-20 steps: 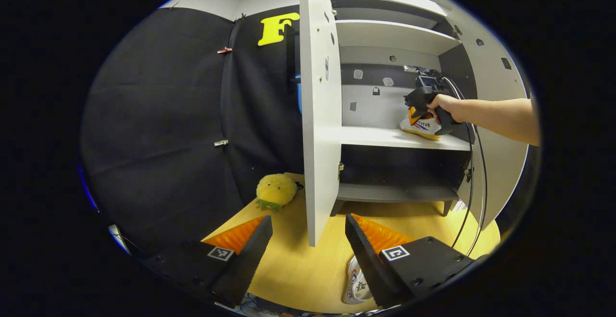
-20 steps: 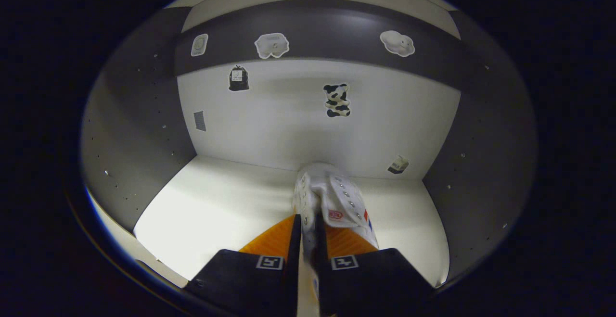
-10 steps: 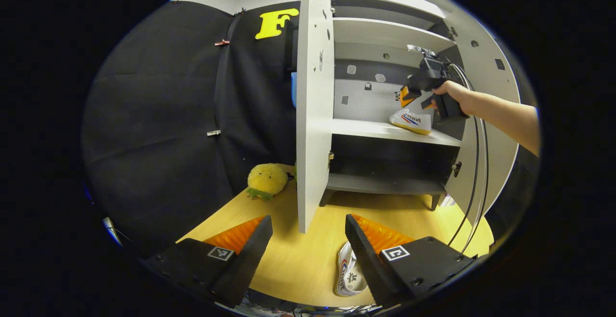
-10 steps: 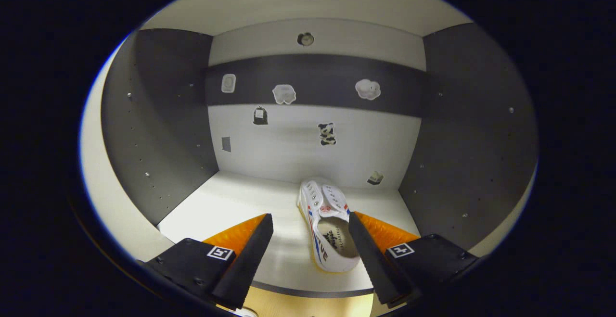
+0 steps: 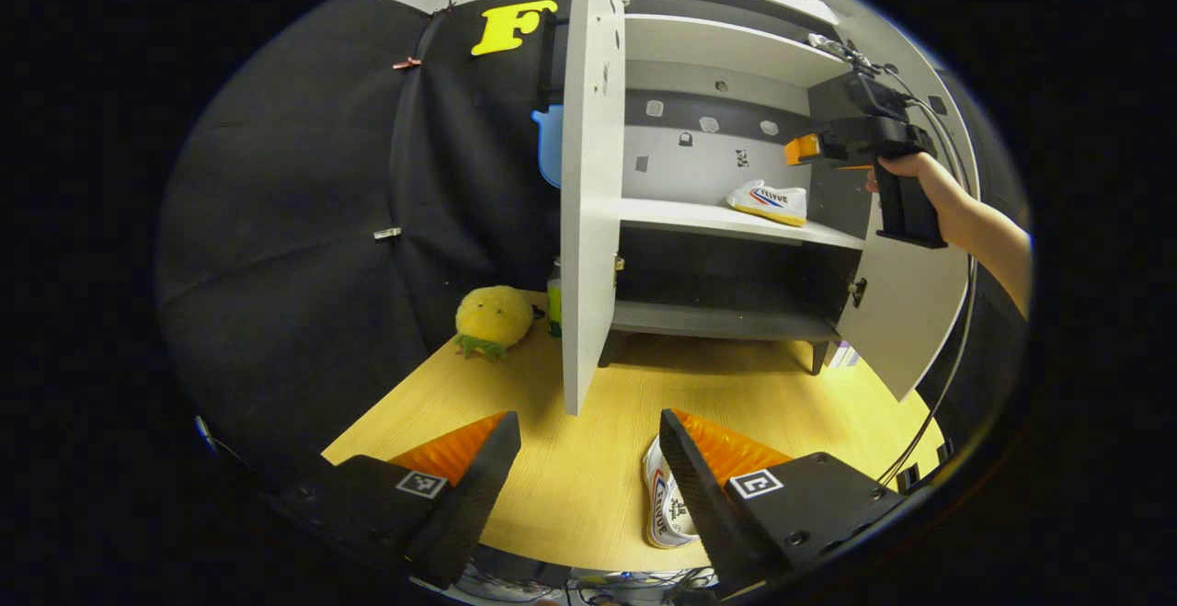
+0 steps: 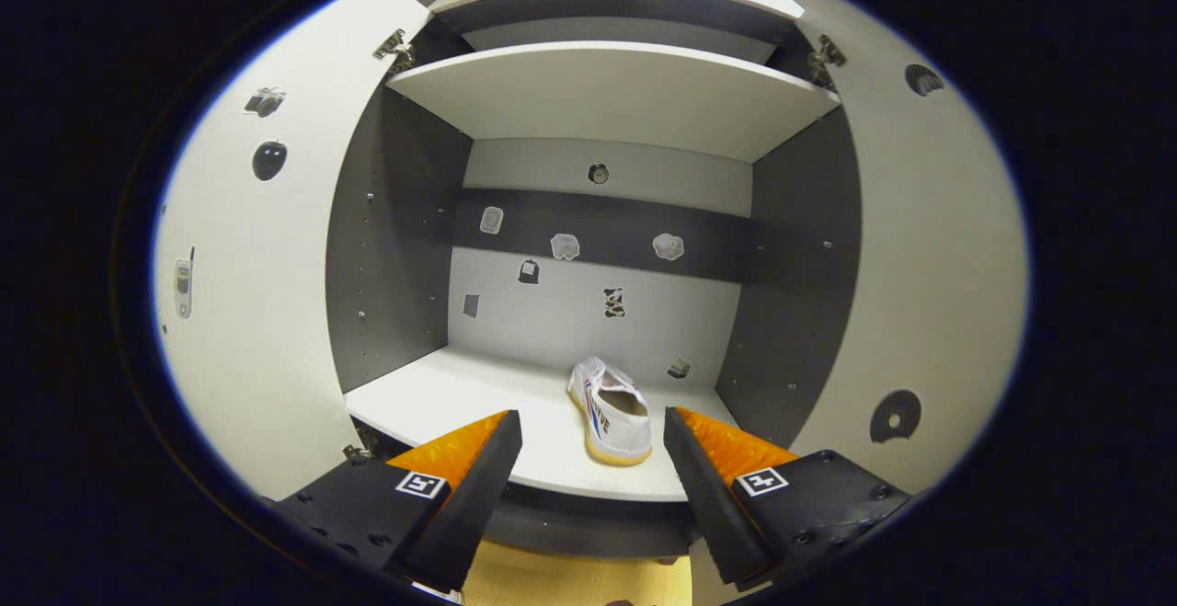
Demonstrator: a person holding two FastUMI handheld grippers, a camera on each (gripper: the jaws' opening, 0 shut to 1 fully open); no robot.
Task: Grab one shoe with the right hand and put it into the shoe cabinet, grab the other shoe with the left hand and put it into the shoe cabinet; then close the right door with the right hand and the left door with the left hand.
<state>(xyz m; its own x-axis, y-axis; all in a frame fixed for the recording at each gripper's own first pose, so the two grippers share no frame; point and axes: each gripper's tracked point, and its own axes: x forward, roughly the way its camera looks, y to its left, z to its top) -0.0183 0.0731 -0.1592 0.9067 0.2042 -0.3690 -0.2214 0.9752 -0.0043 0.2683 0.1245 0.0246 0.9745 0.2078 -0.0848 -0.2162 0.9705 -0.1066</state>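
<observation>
In the left gripper view, the left gripper (image 5: 588, 459) hovers released and empty over the wooden surface (image 5: 570, 496), its fingers spread. The second shoe (image 5: 664, 505) lies on that surface, partly hidden behind one finger. A descent from here could catch the shoe's rim unevenly and tip or push it away, since the shoe sits off to one side of the gap. The left door (image 5: 588, 174) stands edge-on between the gripper and the shoe cabinet (image 5: 736, 303), so a carried shoe could knock its edge. Farther off, a hand holds the right gripper (image 5: 798, 150) just outside the cabinet.

In the right gripper view, the right gripper (image 6: 593, 459) is released and holds nothing. The first shoe (image 6: 611, 404) rests on the middle shelf (image 6: 441, 394), heel toward the front edge; a careless door swing could nudge it. The shelf above looks bare.
</observation>
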